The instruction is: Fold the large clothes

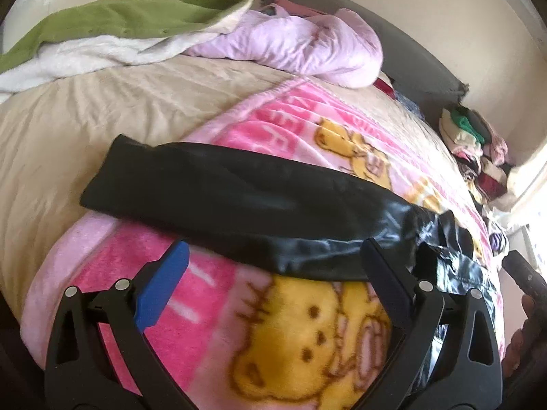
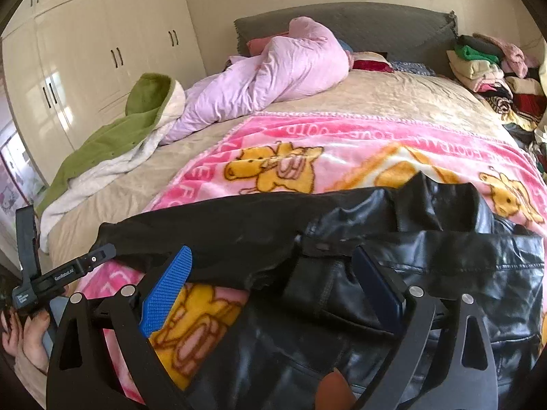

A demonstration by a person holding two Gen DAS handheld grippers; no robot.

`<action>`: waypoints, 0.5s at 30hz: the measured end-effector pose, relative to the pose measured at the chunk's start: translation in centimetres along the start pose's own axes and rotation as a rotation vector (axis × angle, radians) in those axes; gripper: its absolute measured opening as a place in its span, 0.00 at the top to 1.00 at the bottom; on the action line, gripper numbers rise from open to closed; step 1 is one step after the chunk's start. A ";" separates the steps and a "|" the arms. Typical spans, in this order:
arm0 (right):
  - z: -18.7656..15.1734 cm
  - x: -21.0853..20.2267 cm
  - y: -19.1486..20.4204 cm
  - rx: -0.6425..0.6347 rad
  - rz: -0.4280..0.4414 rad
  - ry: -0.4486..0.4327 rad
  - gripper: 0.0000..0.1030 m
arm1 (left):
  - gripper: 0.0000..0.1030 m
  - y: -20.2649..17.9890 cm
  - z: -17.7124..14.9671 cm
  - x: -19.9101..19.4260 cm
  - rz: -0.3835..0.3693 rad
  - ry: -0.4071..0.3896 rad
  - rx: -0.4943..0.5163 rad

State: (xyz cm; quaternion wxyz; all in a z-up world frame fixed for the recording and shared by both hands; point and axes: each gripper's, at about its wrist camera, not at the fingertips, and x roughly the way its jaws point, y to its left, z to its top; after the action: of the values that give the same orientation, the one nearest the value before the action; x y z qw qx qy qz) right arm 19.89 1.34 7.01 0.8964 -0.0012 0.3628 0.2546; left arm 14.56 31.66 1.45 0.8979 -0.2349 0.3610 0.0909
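A black leather jacket [image 2: 427,273] lies on a pink cartoon-bear blanket [image 2: 307,147] on the bed. Its long black sleeve [image 1: 212,188] stretches out to the left across the blanket. My left gripper [image 1: 273,259] is open and empty, just in front of the sleeve's near edge. My right gripper [image 2: 270,263] is open above the jacket body, near where the sleeve [image 2: 205,235] joins it; nothing is between its blue pads. The left gripper also shows in the right wrist view [image 2: 61,273] at the far left.
A green and white blanket [image 2: 112,143] and a crumpled lilac duvet [image 2: 266,78] lie at the far side of the beige bed [image 1: 85,119]. A pile of folded clothes [image 2: 489,68] stands by the grey headboard [image 2: 376,27]. Cream wardrobes [image 2: 85,51] line the left wall.
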 end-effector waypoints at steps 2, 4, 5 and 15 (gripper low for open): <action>0.2 0.4 0.7 -0.010 0.007 -0.001 0.08 | 0.09 1.0 0.2 0.1 0.006 -0.004 -0.023; 0.3 1.0 1.4 -0.019 0.007 0.001 0.08 | 0.09 1.8 0.3 0.1 0.016 -0.010 -0.039; 0.3 1.2 1.6 -0.023 0.009 0.002 0.08 | 0.09 2.4 0.3 0.2 0.017 -0.010 -0.051; 0.4 4.1 3.2 -0.030 0.022 0.028 0.08 | 0.09 7.1 0.5 2.6 0.012 0.029 -0.188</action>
State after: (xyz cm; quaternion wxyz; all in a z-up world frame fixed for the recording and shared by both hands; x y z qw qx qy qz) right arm 21.13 6.01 5.22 0.8884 -0.0144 0.3712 0.2697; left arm 14.33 38.10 -2.61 0.8661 -0.3173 0.3651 0.1262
